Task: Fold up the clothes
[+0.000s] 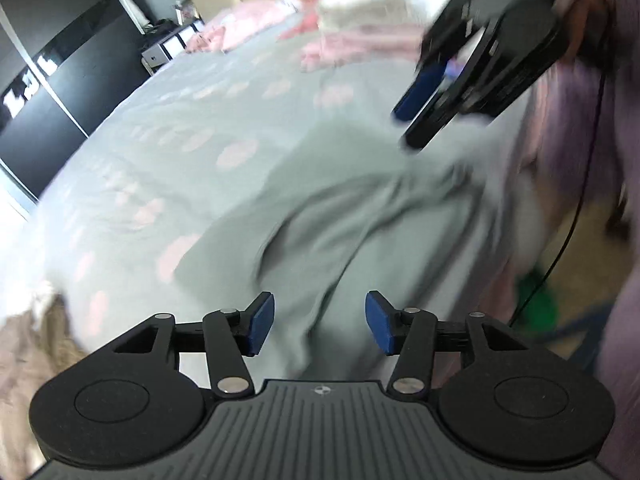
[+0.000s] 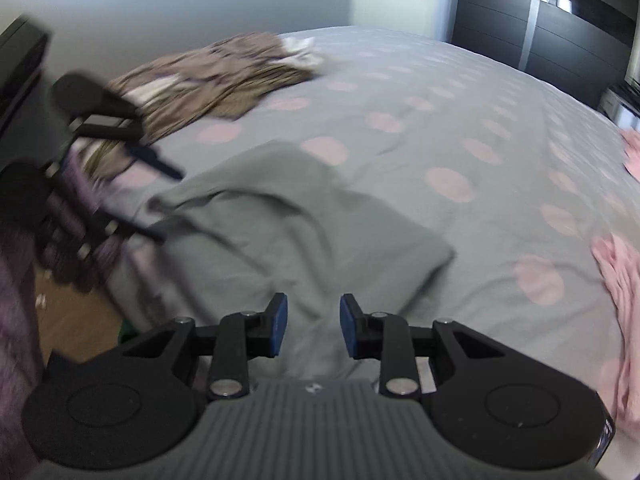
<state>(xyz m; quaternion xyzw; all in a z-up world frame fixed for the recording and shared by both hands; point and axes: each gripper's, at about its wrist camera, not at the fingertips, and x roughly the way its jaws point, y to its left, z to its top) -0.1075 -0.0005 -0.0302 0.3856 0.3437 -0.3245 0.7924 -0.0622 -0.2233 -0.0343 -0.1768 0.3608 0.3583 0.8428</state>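
Lying rumpled on polka-dot bedspread [image 2: 460,128], grey-green garment [image 2: 288,216] sits just ahead of both grippers. Left gripper [image 1: 320,326] jaws apart, empty. Right gripper [image 2: 313,326] jaws apart, empty.

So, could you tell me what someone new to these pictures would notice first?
Most likely the grey-green garment, lying rumpled on the near edge of the bed, directly ahead of both open grippers: the left gripper and the right gripper. Next comes the grey bedspread with pink dots beneath it. A brown patterned heap of clothes sits at its far corner in the right wrist view.
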